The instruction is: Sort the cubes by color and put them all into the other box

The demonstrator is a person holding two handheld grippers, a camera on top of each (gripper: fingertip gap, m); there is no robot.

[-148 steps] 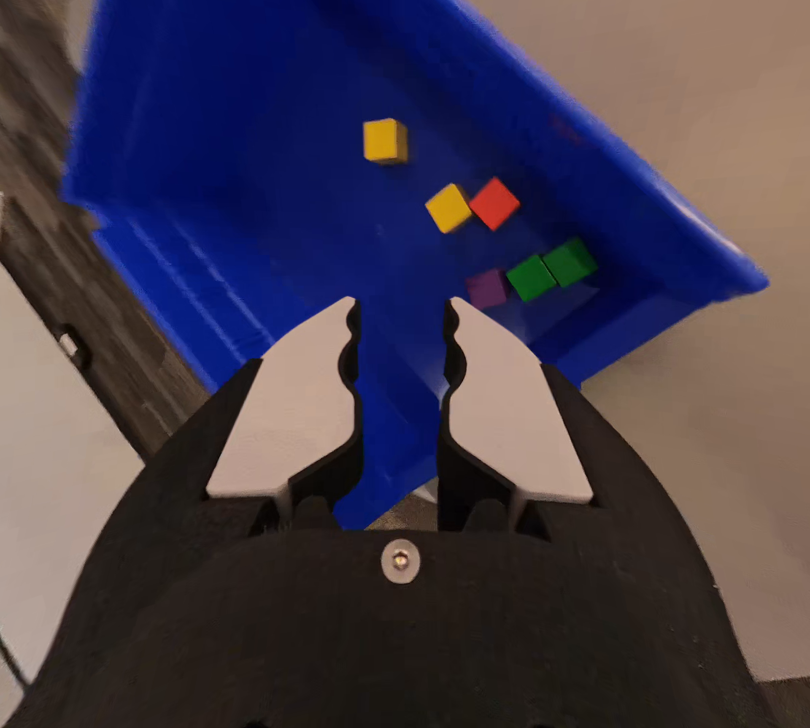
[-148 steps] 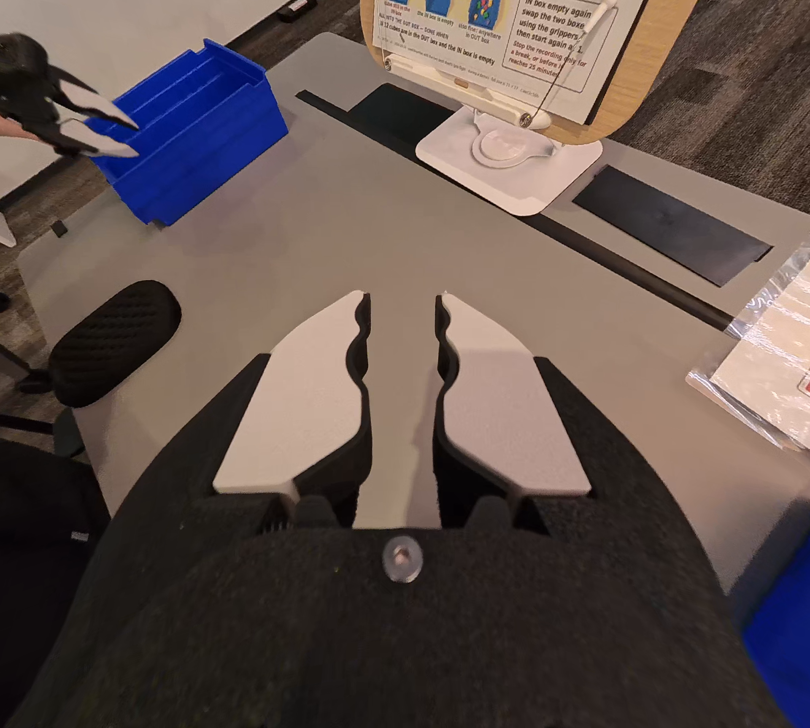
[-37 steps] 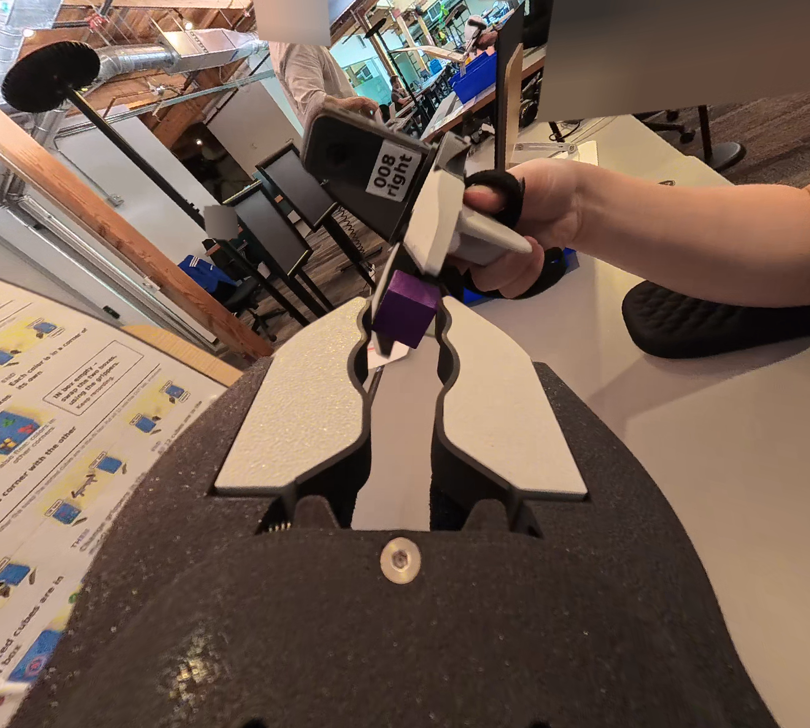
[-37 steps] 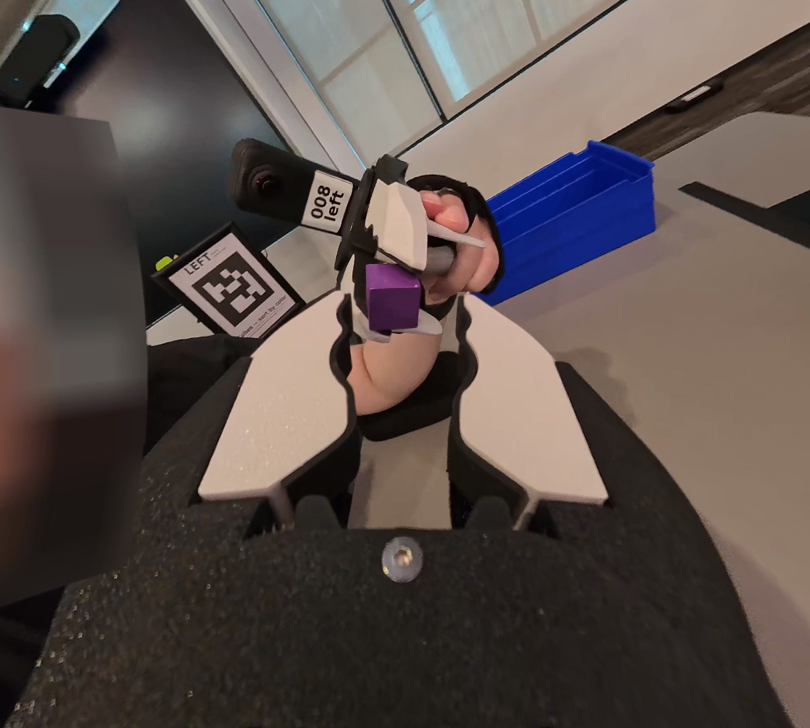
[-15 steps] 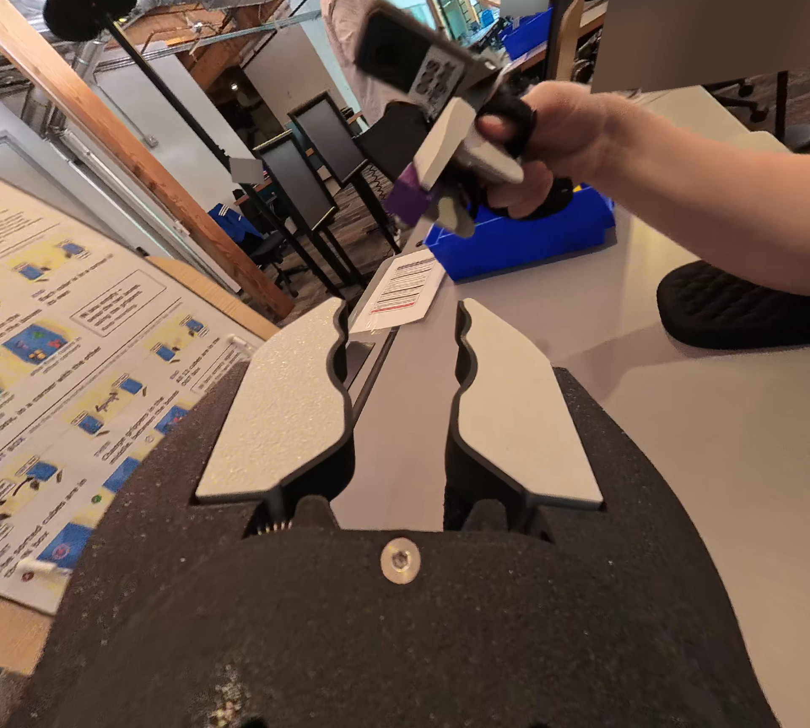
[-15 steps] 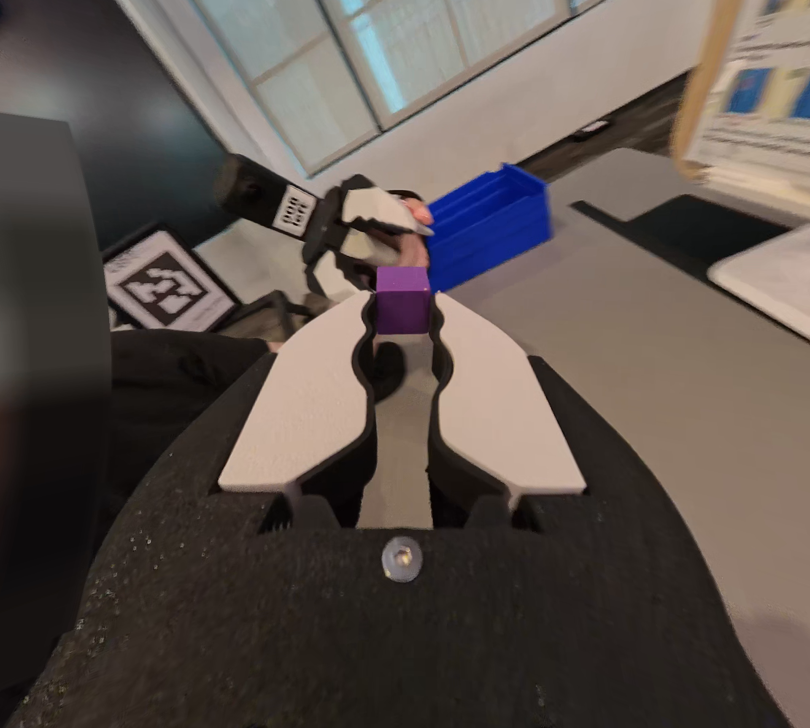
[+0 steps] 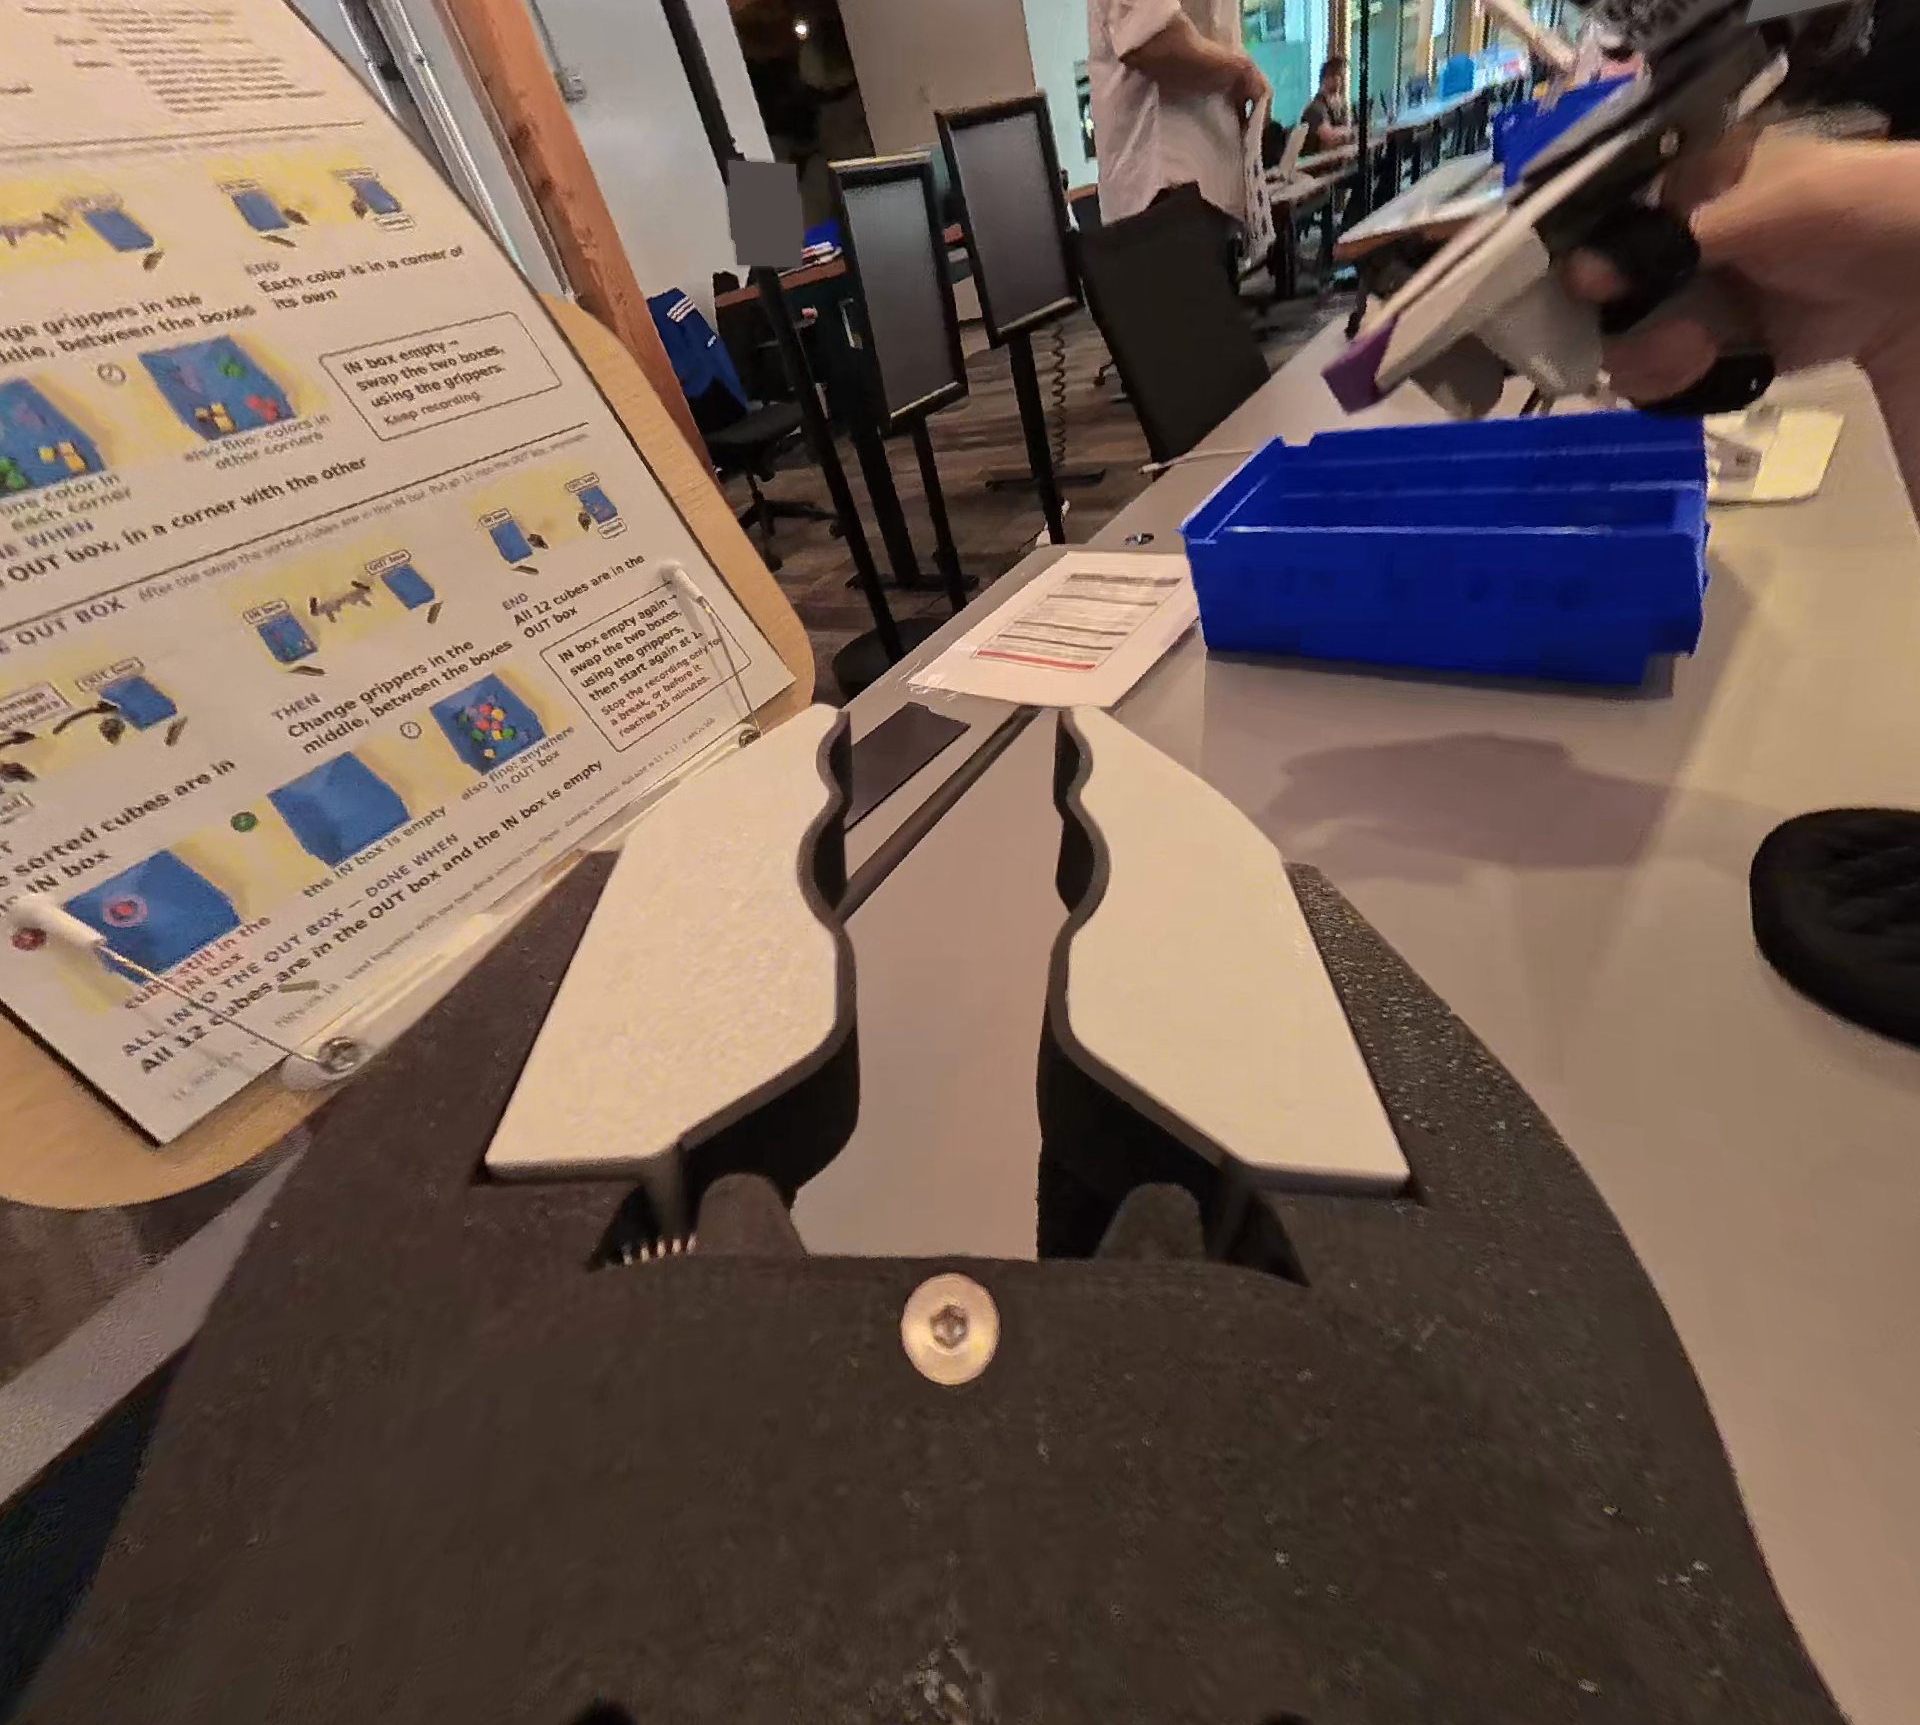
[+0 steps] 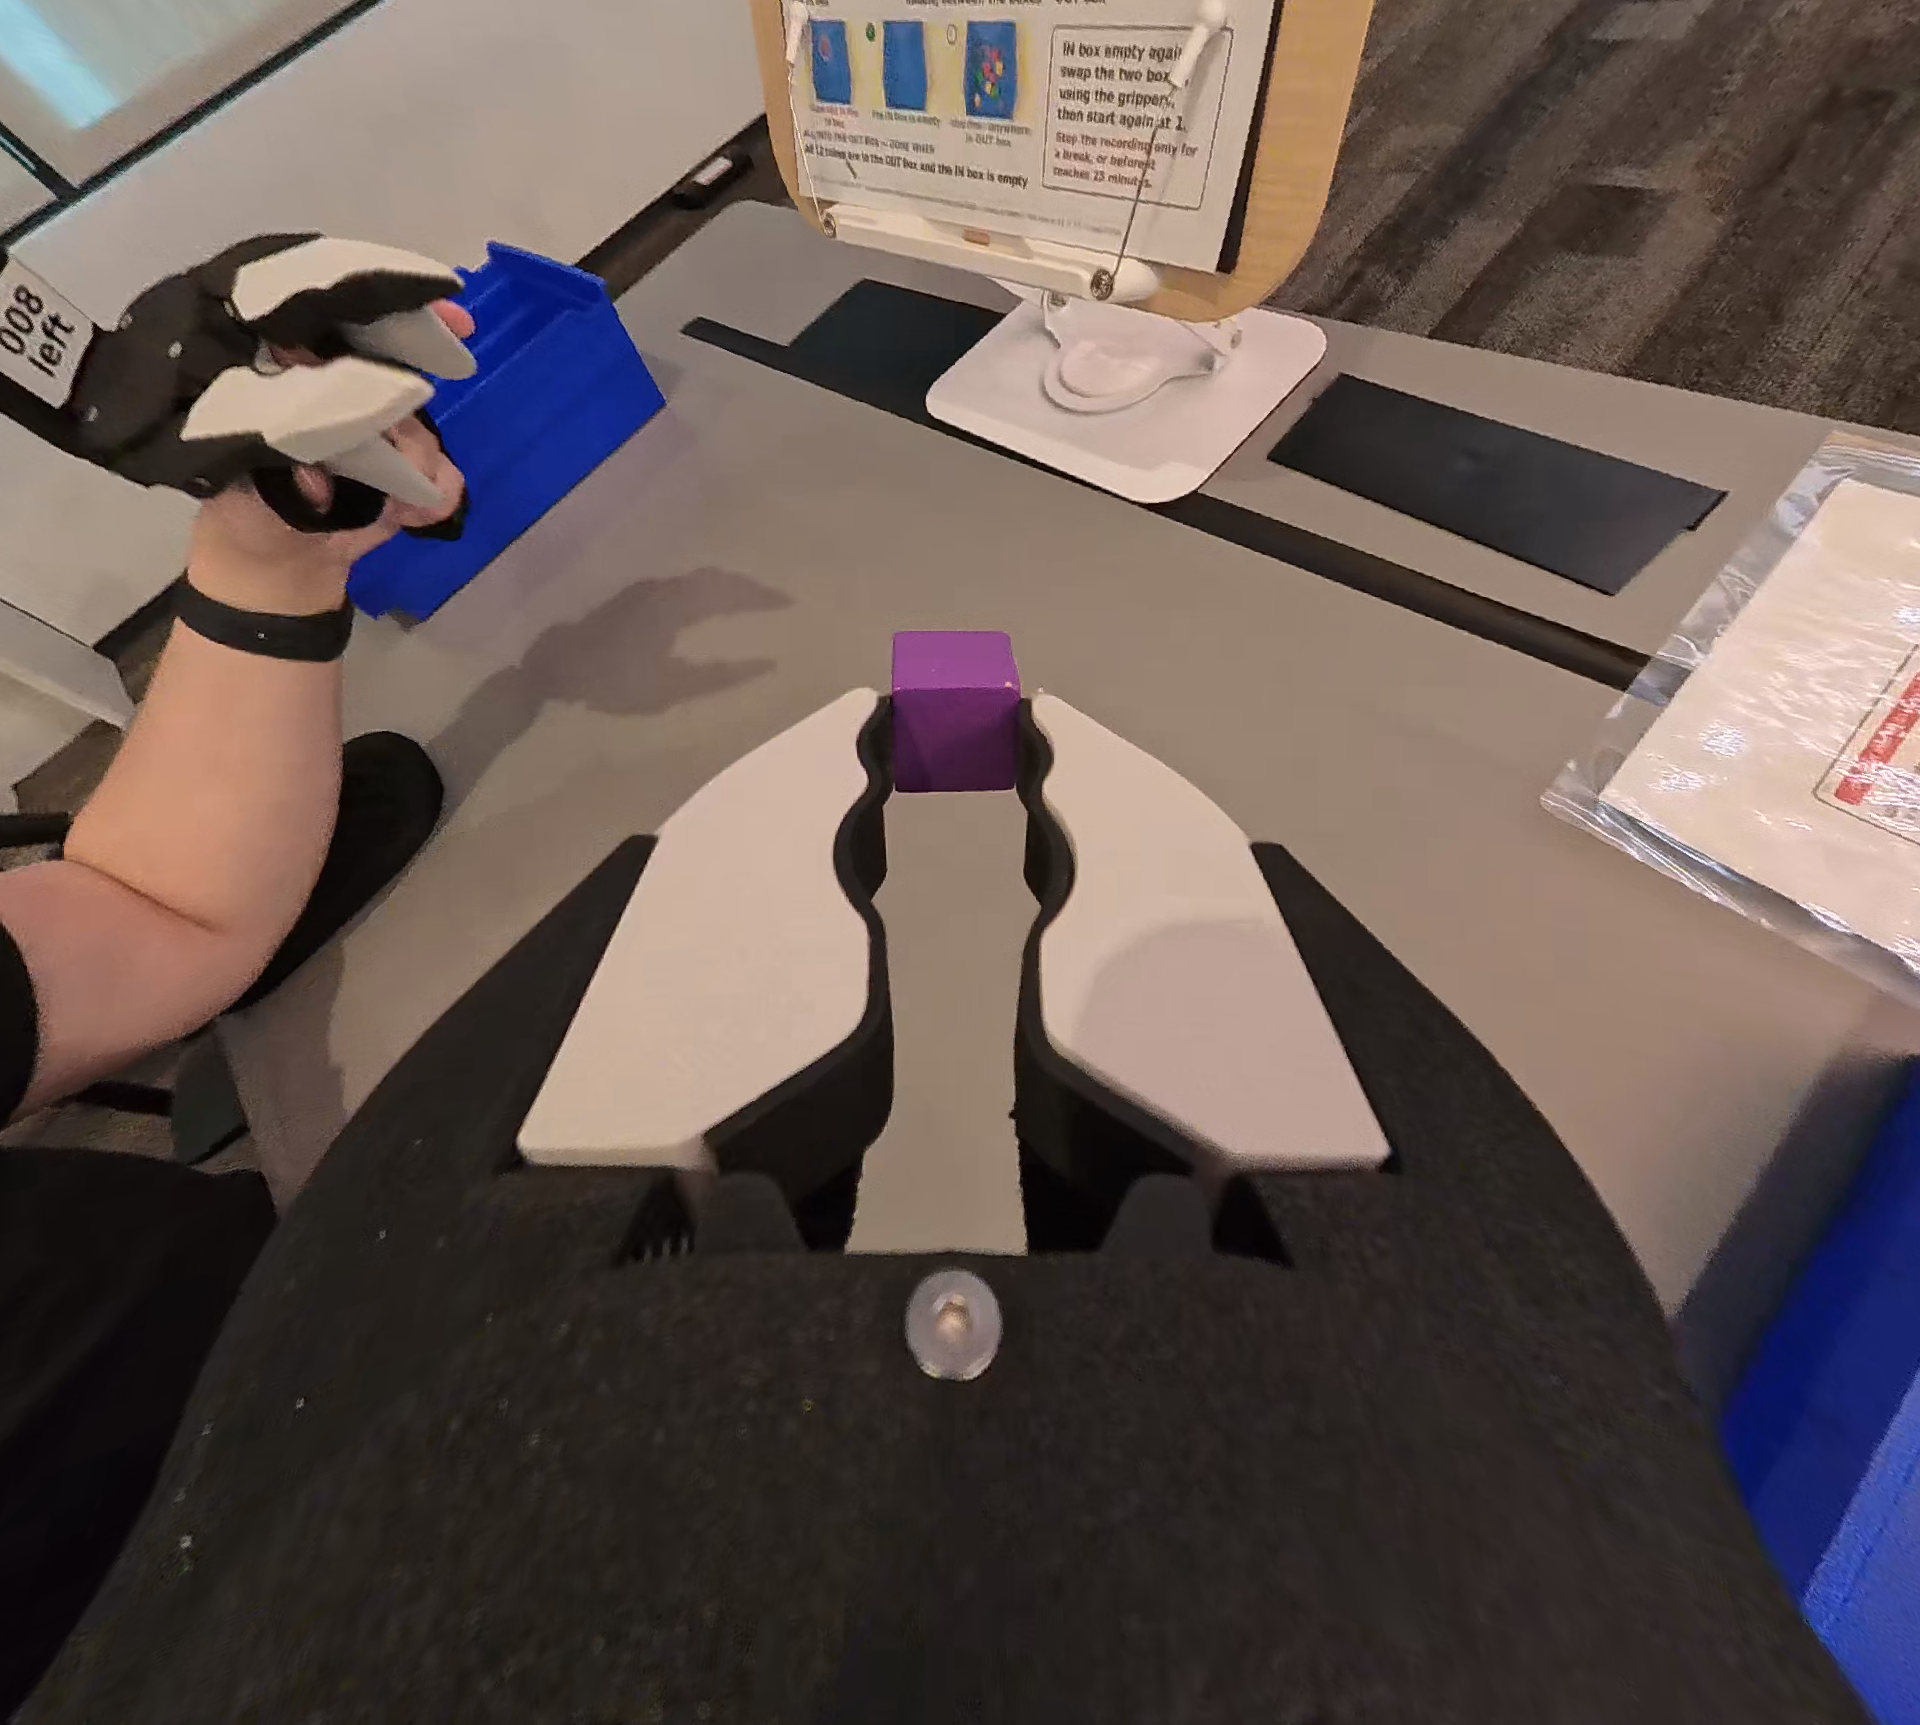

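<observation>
A: Where is the purple cube (image 8: 953, 711) at this moment?

B: Pinched between the tips of the right gripper (image 8: 954, 719), held up in the air above the middle of the grey tabletop (image 8: 1299, 719). From the left wrist view the same cube (image 7: 1354, 366) hangs above the near-left corner of the blue box (image 7: 1455, 543) that sits toward the table's right end.

A: And the left gripper?

B: The left gripper (image 7: 948, 745) is released, its fingers standing apart with nothing between them. In the right wrist view it (image 8: 410, 408) floats in front of the other blue box (image 8: 530, 418), which sits at the table's far left corner, close to the edge.

A: How much free surface lies between the two boxes?

B: A broad bare stretch of grey runs across the middle. Along the back edge stands an instruction board (image 8: 1039, 13) on a white base (image 8: 1132, 397), with black strips (image 8: 1486, 480) flat on the surface beside it. A bagged sheet of paper (image 8: 1787, 740) lies near the right end, just beside the right-hand box (image 8: 1849, 1363), whose blue rim shows at the lower right of that view.

A: Anything at the front edge?

B: A black padded armrest (image 7: 1849, 917) sits at the near edge, under the person's left forearm (image 8: 177, 854).
</observation>
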